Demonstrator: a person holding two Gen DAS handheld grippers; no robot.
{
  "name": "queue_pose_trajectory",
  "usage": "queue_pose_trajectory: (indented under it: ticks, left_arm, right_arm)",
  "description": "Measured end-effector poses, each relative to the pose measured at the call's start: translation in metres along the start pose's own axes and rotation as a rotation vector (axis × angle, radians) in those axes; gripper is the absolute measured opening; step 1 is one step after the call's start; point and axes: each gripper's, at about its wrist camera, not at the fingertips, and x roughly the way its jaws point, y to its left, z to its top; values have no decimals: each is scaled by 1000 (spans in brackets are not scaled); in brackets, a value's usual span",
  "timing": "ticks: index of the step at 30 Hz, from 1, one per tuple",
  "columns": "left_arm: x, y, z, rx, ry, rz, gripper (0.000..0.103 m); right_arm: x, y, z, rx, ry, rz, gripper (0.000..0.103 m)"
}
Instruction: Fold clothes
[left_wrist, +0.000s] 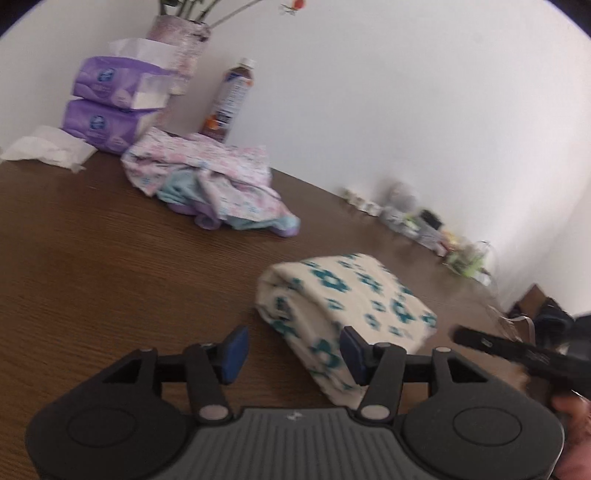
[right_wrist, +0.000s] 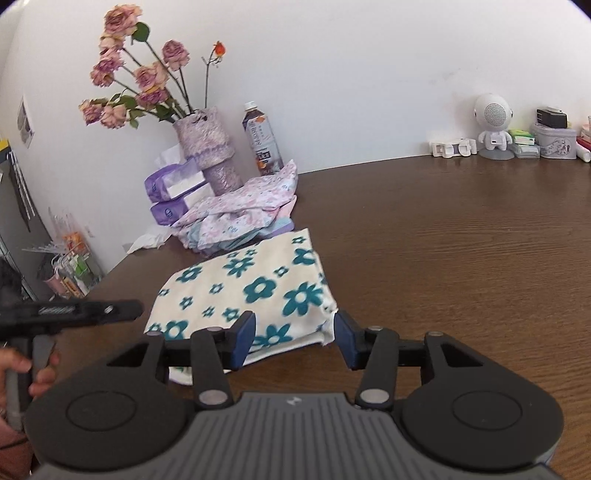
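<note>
A cream cloth with teal flowers lies folded into a thick rectangle on the brown table. My left gripper stands open at the cloth's near left corner, its right pad just over the fabric edge. My right gripper is open too, its jaws straddling the cloth's near right corner without pinching it. A crumpled heap of pink and blue floral clothes lies farther back near the wall. The other gripper's black body shows at the right of the left view and at the left of the right view.
Two purple tissue packs, a vase of dried roses, a drink bottle and a loose tissue crowd the back left corner. A small white speaker figure and tins line the back right wall.
</note>
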Motion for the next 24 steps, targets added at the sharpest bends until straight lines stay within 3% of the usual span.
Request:
queue_pose_trajectory:
  ticks: [2, 4, 6, 7, 8, 10, 15, 19, 21, 22, 24]
  left_arm:
    - [3, -19, -8, 45, 31, -52, 70]
    - [9, -38, -16, 94, 54, -69, 70]
    - [17, -48, -20, 126, 52, -35, 67]
    - [21, -51, -21, 140, 50, -19, 60]
    - [23, -51, -22, 150, 45, -4, 42]
    - [26, -49, -23, 168, 37, 20, 16]
    - [25, -34, -20, 201, 30, 22, 13]
    - [20, -12, -10, 169, 30, 1, 13]
    - [17, -7, -7, 185, 37, -22, 15]
    - [16, -7, -6, 202, 42, -27, 20]
    - [17, -10, -7, 238, 52, -35, 32]
  right_arm:
    - [16, -10, 11, 40, 6, 21, 48]
    - [31, -18, 20, 75, 14, 45, 48]
    - [45, -21, 26, 83, 26, 49, 44]
    - [49, -21, 26, 85, 40, 55, 30]
    - [53, -20, 26, 87, 51, 60, 18]
    - [53, -18, 22, 83, 60, 67, 17]
    - [45, -16, 12, 96, 72, 95, 12]
    - [29, -6, 2, 5, 61, 123, 15]
    - [21, -1, -3, -40, 56, 137, 29]
    - [16, 2, -6, -63, 53, 144, 44]
    - [13, 11, -11, -139, 64, 130, 45]
